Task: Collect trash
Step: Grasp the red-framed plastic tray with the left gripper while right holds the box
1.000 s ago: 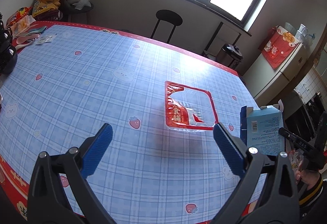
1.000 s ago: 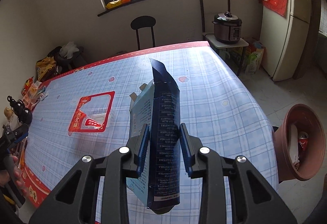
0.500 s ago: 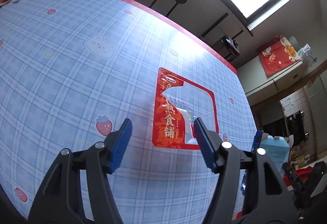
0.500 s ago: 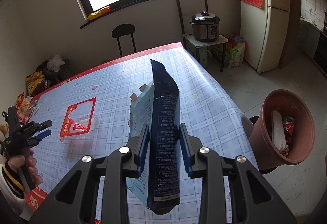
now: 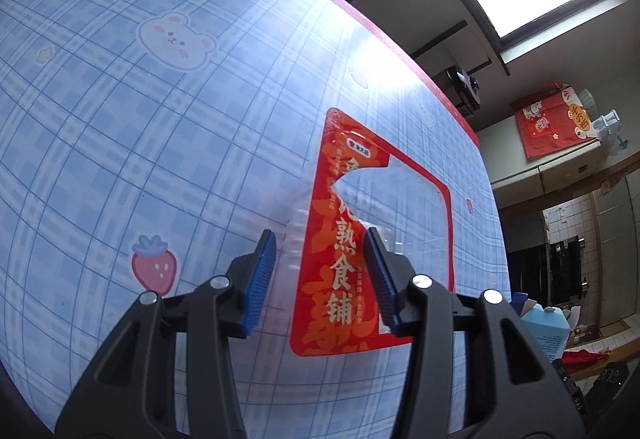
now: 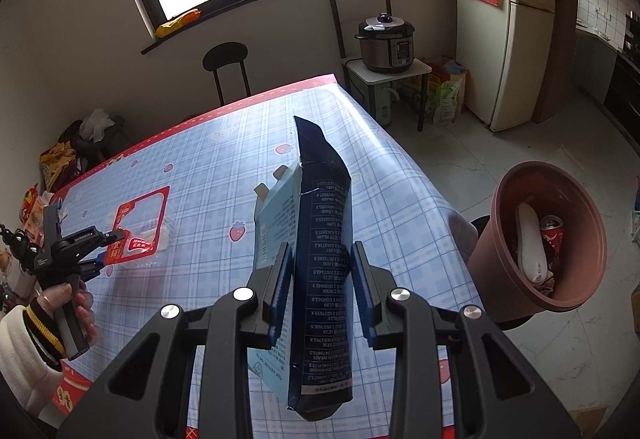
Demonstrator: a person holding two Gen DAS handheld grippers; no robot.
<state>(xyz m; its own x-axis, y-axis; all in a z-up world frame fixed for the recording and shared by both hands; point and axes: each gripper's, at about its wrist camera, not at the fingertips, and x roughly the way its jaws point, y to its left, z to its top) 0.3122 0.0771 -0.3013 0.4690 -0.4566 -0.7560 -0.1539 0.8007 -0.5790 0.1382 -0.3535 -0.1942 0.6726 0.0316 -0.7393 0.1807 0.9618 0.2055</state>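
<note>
A red and clear plastic food tray (image 5: 332, 323) lies flat on the blue checked tablecloth (image 5: 160, 159). My left gripper (image 5: 320, 239) hangs low over the tray's left edge. Its jaws are closing, with the red strip between them and no pad pressing on it. From the right wrist view, the tray (image 6: 140, 215) is at the left, with the left gripper (image 6: 106, 251) at its near corner, held by a hand. My right gripper (image 6: 322, 255) is shut on a flattened blue carton (image 6: 324, 239), held upright above the table's right side. The carton (image 5: 544, 327) also shows low at the right edge of the left wrist view.
A brown bin (image 6: 500, 267) holding a can and other rubbish stands on the floor right of the table's edge (image 6: 436, 199). A black stool (image 6: 226, 57), a rice cooker (image 6: 386, 43) on a small stand and a fridge (image 6: 520, 39) are beyond the table. Snack bags (image 6: 58, 163) sit at the far left.
My left gripper came down close over the red tray and its jaws narrowed a lot. The right gripper swung slightly right with the carton, which brought the bin further into view.
</note>
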